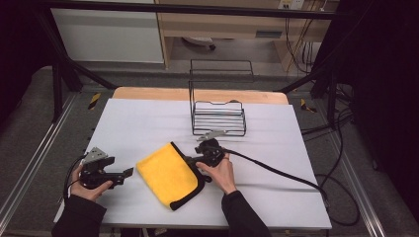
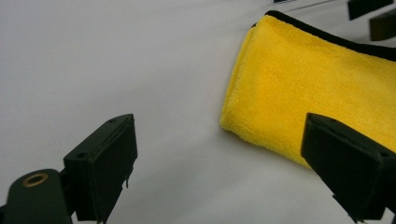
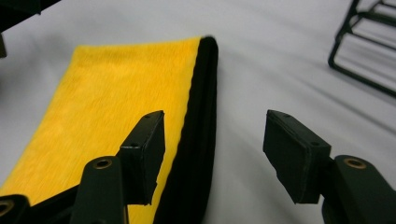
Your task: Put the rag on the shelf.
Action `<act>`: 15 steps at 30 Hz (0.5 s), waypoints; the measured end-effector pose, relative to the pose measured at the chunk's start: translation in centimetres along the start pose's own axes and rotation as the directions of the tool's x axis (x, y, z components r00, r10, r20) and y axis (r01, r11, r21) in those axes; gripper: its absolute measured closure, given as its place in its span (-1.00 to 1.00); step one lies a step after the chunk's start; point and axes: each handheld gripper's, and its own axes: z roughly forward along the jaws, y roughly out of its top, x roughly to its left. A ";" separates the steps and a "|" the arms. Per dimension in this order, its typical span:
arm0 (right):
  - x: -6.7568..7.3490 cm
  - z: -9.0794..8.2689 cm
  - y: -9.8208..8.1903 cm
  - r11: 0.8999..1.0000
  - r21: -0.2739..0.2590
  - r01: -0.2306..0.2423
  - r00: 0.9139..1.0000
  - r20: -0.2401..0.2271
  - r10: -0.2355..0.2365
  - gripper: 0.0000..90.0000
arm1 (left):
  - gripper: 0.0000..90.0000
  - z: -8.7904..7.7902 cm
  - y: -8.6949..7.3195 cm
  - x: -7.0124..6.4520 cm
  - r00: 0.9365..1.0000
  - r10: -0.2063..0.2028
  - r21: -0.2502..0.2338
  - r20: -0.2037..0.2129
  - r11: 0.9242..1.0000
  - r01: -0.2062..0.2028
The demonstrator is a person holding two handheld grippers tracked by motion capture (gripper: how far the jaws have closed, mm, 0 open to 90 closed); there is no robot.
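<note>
A folded yellow cloth (image 1: 165, 173) with a black edge lies on the white table top (image 1: 138, 118), front centre. My left gripper (image 1: 129, 172) rests just left of it, pointing at its fold, apart from it. In the left gripper view the jaws of that gripper (image 2: 219, 135) stand wide open, with the cloth (image 2: 317, 88) ahead on the right. My right gripper (image 1: 191, 160) is at the cloth's right, black-edged side. In the right gripper view its jaws (image 3: 215, 126) are open above the cloth (image 3: 116, 93), one over the yellow, one over bare table, and the pads grip nothing.
A black wire rack (image 1: 218, 118) stands behind the right gripper, also seen in the right gripper view (image 3: 359, 60). A black cable (image 1: 276, 173) trails from the right gripper off the table's right edge. Dark frame bars surround the table.
</note>
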 end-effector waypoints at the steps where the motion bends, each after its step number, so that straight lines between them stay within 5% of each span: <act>1: -0.2 0.7 0.7 1.000 0.004 0.007 1.000 -0.001 -0.007 -0.18 | -0.77 0.0 0.0 0.0 1.000 -0.001 0.000 -0.001 1.000 0.001; 7: -0.8 3.9 3.4 0.999 0.030 0.028 1.000 -0.004 -0.028 -0.11 | -0.79 0.1 0.0 0.0 1.000 0.001 0.003 0.004 1.000 -0.001; 14: -1.0 6.7 3.1 0.995 0.091 0.036 0.999 -0.043 -0.032 0.11 | -0.79 0.1 0.0 0.1 1.000 0.000 0.002 0.007 1.000 0.000; 15: -1.0 6.7 3.1 0.995 0.090 0.039 0.998 -0.056 -0.034 0.25 | -0.79 0.1 0.0 0.1 1.000 -0.002 0.002 0.007 1.000 0.002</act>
